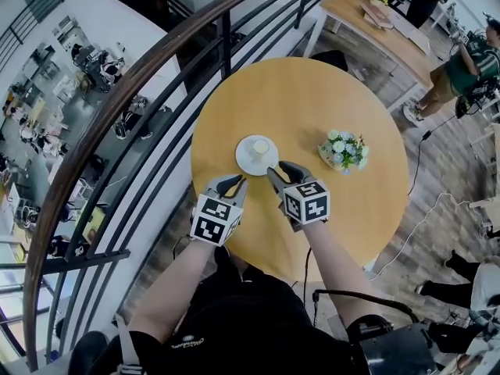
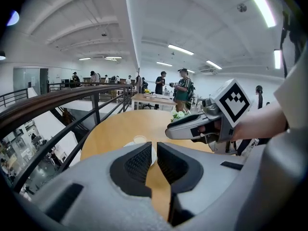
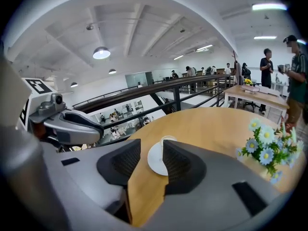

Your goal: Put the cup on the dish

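Observation:
A small pale cup [image 1: 261, 146] stands upright on a white dish [image 1: 245, 162] near the middle of the round wooden table [image 1: 312, 100]. Both grippers hover at the table's near edge, short of the dish. My left gripper [image 1: 232, 182] has its jaws nearly together with nothing between them. My right gripper [image 1: 283, 170], just right of the dish, keeps a narrow gap between its jaws and holds nothing. In the right gripper view the cup [image 3: 167, 139] and dish [image 3: 155, 160] lie ahead, beyond the jaws. In the left gripper view the cup [image 2: 139, 139] shows beyond the jaws.
A small pot of blue and white flowers [image 1: 344, 150] stands on the table's right side. A dark metal railing [image 1: 156, 92] curves round the table's left and far sides, with a drop beyond it. A long wooden table [image 1: 383, 22] and people are at the far right.

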{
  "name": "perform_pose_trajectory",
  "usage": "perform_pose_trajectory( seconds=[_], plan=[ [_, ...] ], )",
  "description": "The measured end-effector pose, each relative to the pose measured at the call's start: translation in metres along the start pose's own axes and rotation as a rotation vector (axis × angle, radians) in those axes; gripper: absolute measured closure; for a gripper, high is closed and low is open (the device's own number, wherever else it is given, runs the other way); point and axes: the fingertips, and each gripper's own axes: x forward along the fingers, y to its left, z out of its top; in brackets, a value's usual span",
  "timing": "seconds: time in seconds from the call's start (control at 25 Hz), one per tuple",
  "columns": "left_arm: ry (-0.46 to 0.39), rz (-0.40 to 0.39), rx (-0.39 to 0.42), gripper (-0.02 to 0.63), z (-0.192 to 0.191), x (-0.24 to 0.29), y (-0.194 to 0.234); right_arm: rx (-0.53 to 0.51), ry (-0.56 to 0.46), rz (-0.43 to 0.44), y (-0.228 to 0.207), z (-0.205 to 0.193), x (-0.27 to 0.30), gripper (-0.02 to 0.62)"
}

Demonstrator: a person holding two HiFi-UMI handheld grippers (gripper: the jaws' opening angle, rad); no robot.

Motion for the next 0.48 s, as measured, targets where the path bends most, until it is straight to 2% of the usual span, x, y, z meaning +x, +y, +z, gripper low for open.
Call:
perform_pose_trajectory(
  seconds=[0.48],
  plan=[
    [-0.098, -0.018, 0.032, 0.571, 0.043, -0.024, -0.022, 0.036, -0.187, -0.026, 0.022, 0.036, -0.065, 0.485]
  ],
)
